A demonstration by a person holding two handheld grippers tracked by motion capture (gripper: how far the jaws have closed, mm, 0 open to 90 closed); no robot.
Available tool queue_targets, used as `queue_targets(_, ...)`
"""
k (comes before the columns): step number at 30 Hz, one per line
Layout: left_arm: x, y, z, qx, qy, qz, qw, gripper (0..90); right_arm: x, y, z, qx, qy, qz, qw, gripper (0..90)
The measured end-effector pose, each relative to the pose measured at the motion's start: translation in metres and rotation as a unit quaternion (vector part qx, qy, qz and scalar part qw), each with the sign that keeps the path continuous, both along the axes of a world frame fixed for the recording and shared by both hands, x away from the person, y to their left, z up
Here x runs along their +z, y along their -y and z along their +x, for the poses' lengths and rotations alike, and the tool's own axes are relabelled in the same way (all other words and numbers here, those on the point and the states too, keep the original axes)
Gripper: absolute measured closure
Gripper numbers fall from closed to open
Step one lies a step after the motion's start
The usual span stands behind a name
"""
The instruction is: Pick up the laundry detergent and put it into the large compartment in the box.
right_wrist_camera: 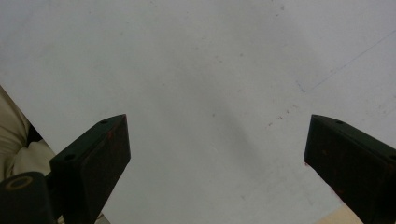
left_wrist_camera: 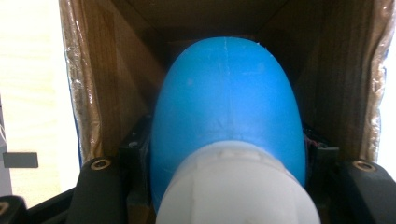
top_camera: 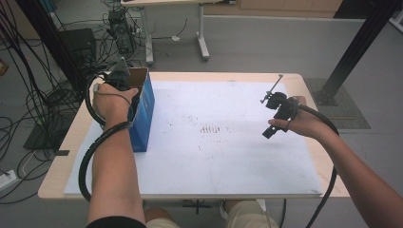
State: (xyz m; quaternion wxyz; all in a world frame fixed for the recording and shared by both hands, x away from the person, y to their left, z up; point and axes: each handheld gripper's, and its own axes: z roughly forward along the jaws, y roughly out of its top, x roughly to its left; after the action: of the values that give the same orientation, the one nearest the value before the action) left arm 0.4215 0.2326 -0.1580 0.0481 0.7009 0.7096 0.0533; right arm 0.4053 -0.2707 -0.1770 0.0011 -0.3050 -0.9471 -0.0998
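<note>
Lowering a blue plastic bottle with a white ribbed cap (left_wrist_camera: 227,116) down into the open top of a tall blue cardboard box with brown inner walls (top_camera: 145,114), left gripper (top_camera: 119,78) poised over the opening at the table's left edge. Pinching the bottle near its cap end, jaws pressed against both sides of the blue body, rounded end pointing deeper into the brown interior (left_wrist_camera: 116,74). Hanging idle over the white sheet covering the wooden table (top_camera: 228,142), right gripper (top_camera: 275,116) well apart from the box, jaws spread wide with nothing between them.

Risks, judged from here: tipping the tall narrow box, standing unbraced near the sheet's edge, through any sideways push from the left hand; catching the bottle or the jaws against the close cardboard walls; dropping the bottle crooked through an early release, with the depth below not readable. Steadying the box with the free gripper probably worth considering.
</note>
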Motion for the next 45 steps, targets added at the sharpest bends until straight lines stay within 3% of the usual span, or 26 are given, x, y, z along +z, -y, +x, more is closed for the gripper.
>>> queue_targets(45,-0.0011,-0.0020,0.0023,0.001,-0.005,-0.011,0.9999,37.1,0.0012,0.0026,-0.0013,-0.003,0.001,-0.002,1.0000,7.1)
